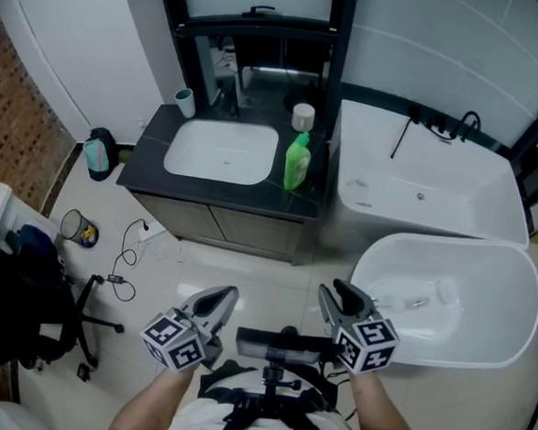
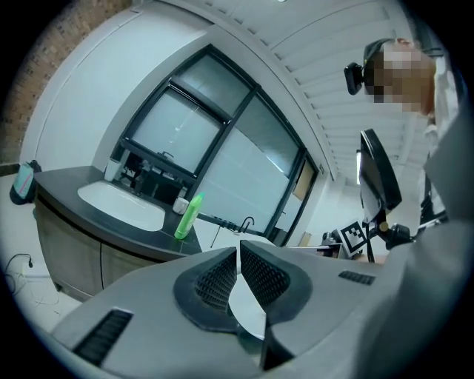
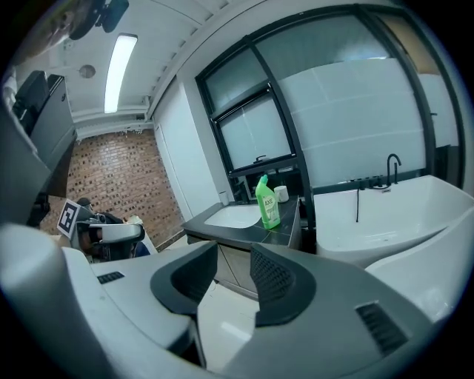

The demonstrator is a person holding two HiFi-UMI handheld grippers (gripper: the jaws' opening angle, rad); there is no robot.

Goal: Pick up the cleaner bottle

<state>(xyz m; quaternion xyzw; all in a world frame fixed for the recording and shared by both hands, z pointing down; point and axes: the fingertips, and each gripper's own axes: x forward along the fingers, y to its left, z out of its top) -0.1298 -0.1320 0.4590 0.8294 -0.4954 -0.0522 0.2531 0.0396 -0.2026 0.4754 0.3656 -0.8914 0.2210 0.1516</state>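
I see pale floor [image 1: 247,268] in front of the dark counter [image 1: 149,160]. The green bottle [image 1: 297,162] stands upright just right of the basin [image 1: 223,151], with a white tub [image 1: 520,301] farther right. My left gripper [image 1: 229,294] is clenched on nothing. My right gripper [image 1: 330,289] is spread wide and empty. Both are well short of the basin.

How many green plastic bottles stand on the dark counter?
1. The green plastic bottle stands on the dark counter, just right of the white sink. No other shows; the recess behind could hide one.
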